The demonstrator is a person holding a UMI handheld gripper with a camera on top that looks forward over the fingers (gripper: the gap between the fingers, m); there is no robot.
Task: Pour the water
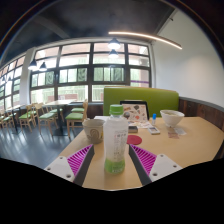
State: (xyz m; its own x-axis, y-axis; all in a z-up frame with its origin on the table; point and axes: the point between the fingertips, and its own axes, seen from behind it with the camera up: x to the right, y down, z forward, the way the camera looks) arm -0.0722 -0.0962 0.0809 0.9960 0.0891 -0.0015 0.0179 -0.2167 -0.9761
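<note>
Gripper (113,160) open, 1 water bottle (116,141) standing between the pads w/ gaps. Thin plastic (prob. slippery, squashy); grab mid-body, below the label, gently.

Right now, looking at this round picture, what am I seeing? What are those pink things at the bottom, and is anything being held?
This is no full robot. A person carries a hand-held gripper with two fingers, and a wide-angle camera riding on it took this picture, looking forward along them. The pink things are pads on the fingers' inner faces. A plastic bottle with a green label and cap stands upright on the wooden table between the fingers. There seems to be a gap at each side, so it looks framed, not squeezed. Beyond it are a clear cup, a white bowl and some small items too unclear to name. Behind is a green bench and big windows.
</note>
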